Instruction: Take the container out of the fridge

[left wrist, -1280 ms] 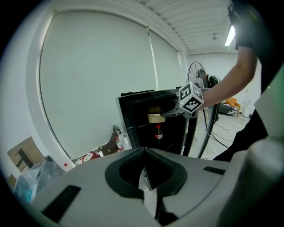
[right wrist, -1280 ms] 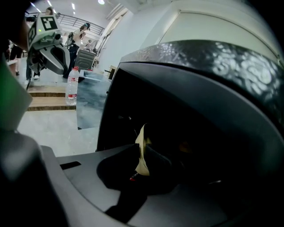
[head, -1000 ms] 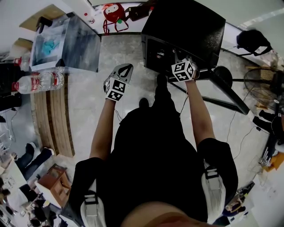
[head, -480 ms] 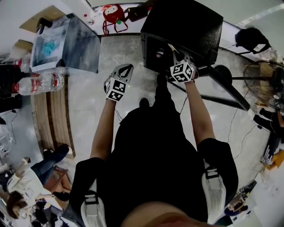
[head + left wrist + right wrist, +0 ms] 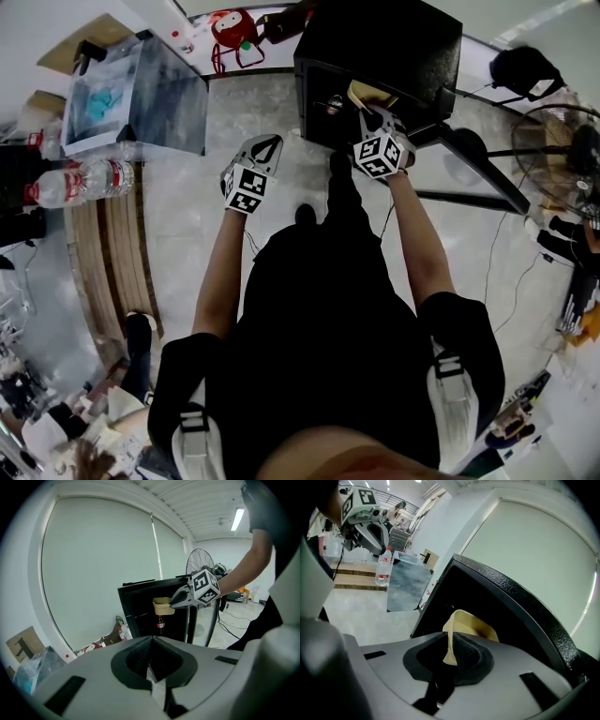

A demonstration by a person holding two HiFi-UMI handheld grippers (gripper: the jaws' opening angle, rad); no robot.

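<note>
Item: tan container point(image 5: 471, 623). My right gripper point(image 5: 449, 654) pinches its thin rim, the only edge the tongs can span, at the black mini fridge point(image 5: 375, 47) mouth. My left gripper point(image 5: 152, 667): tongs pressed together, empty, parked aside for clearance.

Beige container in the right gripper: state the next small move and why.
Probably pull straight back toward the body: the right gripper is shut on the rim of the beige plastic container, which sits just at the open front of the black fridge.
</note>
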